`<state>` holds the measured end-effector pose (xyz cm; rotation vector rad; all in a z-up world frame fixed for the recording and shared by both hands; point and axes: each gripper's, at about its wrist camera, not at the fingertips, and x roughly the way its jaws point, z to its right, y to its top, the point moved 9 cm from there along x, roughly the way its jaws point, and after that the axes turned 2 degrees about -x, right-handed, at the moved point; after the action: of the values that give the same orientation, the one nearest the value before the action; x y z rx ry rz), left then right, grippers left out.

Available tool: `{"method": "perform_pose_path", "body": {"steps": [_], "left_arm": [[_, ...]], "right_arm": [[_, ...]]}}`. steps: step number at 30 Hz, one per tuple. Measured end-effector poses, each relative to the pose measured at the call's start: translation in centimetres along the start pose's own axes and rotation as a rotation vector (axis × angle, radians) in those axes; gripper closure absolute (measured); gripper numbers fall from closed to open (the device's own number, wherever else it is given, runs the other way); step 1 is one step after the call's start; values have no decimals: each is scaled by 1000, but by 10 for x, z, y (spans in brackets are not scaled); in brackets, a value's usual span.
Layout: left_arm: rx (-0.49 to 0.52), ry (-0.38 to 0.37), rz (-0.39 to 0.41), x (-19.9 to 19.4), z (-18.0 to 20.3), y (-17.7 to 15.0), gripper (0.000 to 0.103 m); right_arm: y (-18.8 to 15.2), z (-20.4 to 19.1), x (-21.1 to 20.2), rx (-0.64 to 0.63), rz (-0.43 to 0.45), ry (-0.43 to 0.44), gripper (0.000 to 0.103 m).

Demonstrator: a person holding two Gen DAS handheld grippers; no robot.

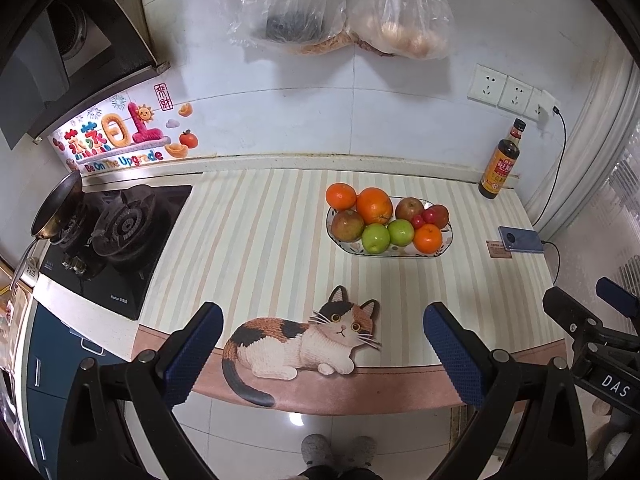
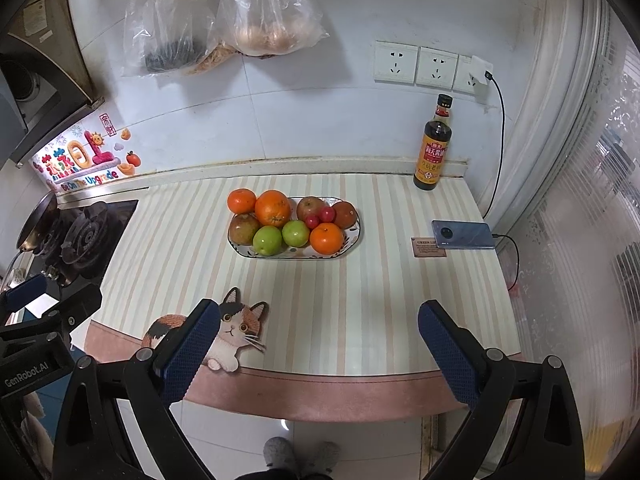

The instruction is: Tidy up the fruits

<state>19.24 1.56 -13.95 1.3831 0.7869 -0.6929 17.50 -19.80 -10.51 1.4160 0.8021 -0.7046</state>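
Left gripper (image 1: 324, 352) spread wide, right gripper (image 2: 320, 350) likewise, both level before fruit plate (image 2: 256, 254)

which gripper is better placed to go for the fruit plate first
Right, marginally. The fruit plate sits almost straight ahead of the open right gripper; from the left gripper, also open, it lies off to the right.

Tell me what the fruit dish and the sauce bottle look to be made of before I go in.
Fruit dish: likely glazed ceramic; glossy white rim with a dark edge line and small painted motifs. Sauce bottle: probably glass, dark and shiny with highlights on the shoulder, a paper label and a black cap; plastic cannot be ruled out.
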Motion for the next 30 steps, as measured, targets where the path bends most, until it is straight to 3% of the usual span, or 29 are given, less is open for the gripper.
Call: {"method": "perform_pose_path", "body": {"steps": [30], "left_arm": [[3,-10,1,-5,3,-8,0]], "right_arm": [[-3,-5,-9,-24,2,10,2]]}}
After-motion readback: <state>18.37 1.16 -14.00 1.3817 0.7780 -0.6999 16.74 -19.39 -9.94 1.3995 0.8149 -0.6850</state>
